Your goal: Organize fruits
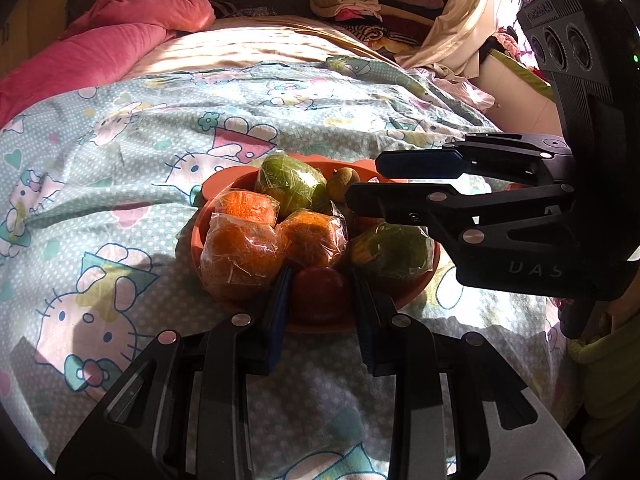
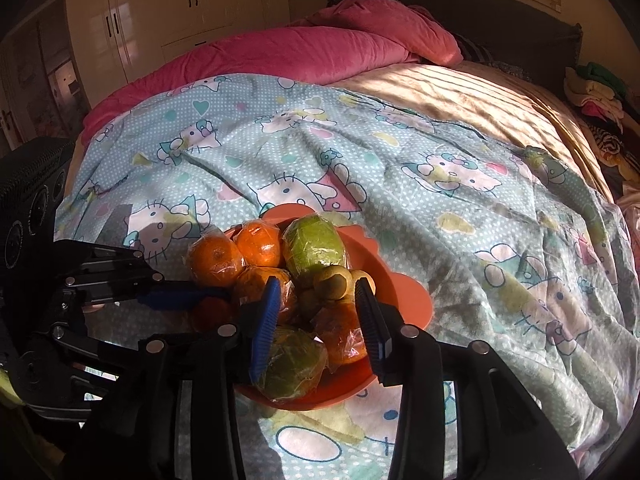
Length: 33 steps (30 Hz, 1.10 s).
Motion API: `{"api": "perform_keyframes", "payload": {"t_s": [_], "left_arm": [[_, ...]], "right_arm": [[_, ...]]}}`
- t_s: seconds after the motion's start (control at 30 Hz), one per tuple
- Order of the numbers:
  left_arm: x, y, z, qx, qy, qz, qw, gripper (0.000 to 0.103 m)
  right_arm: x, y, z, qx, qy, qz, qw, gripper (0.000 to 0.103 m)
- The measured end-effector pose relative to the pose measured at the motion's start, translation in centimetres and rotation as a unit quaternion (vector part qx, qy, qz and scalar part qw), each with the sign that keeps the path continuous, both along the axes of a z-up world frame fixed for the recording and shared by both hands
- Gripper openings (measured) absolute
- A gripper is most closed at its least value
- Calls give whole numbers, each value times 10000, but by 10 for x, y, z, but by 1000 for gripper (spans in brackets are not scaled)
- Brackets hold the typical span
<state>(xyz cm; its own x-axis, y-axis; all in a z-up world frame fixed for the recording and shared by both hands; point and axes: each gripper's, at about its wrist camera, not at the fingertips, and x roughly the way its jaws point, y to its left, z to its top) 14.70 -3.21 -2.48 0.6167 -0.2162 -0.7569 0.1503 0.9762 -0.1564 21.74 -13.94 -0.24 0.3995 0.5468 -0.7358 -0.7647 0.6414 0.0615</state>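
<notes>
An orange bowl (image 1: 224,188) with a scalloped rim sits on the bed, heaped with plastic-wrapped oranges (image 1: 240,256), two wrapped green fruits (image 1: 292,184) and small brownish fruits (image 1: 342,182). My left gripper (image 1: 320,276) is shut on a red fruit (image 1: 320,292) at the bowl's near edge. From the right, my right gripper (image 1: 364,180) reaches over the bowl. In the right wrist view the right gripper (image 2: 318,282) hangs open above the bowl (image 2: 404,296); a wrapped orange (image 2: 340,332) and a green fruit (image 2: 292,364) lie beneath, untouched. The left gripper (image 2: 212,306) holds the red fruit (image 2: 210,314) at the left.
The bowl rests on a blue cartoon-cat sheet (image 1: 120,160) spread over the bed. A pink duvet (image 2: 300,52) lies bunched at the head. Folded clothes (image 1: 352,0) are stacked beyond the bed by a curtain (image 1: 460,28). Wardrobe doors (image 2: 192,0) stand behind.
</notes>
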Motion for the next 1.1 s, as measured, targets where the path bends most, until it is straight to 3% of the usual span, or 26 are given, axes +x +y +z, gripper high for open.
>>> {"api": "perform_keyframes", "payload": {"t_s": [0.2, 0.37, 0.47, 0.53, 0.63, 0.83, 1.1], "left_arm": [[-4, -2, 3, -14, -31, -7, 10000, 25], [-10, -4, 8, -57, -92, -43, 9999, 38], [-16, -4, 15, -94, -186, -32, 9998, 42], [-20, -3, 21, -164, -249, -40, 9995, 43], [-28, 2, 33, -281, -387, 38, 9988, 52], [-43, 13, 54, -313, -670, 241, 9970, 69], [-58, 24, 59, -346, -743, 436, 9957, 84]], "right_arm": [[-3, -10, 7, 106, -51, -117, 9999, 44], [-9, -22, 16, 250, -137, -273, 9992, 51], [-14, -28, 26, 284, -316, -380, 9984, 60], [-19, -32, 33, 344, -455, -424, 9975, 61], [-27, -43, 46, 581, -585, -584, 9949, 75], [-49, -55, 63, 774, -820, -730, 9909, 83], [-78, -58, 66, 762, -1011, -834, 9884, 90]]}}
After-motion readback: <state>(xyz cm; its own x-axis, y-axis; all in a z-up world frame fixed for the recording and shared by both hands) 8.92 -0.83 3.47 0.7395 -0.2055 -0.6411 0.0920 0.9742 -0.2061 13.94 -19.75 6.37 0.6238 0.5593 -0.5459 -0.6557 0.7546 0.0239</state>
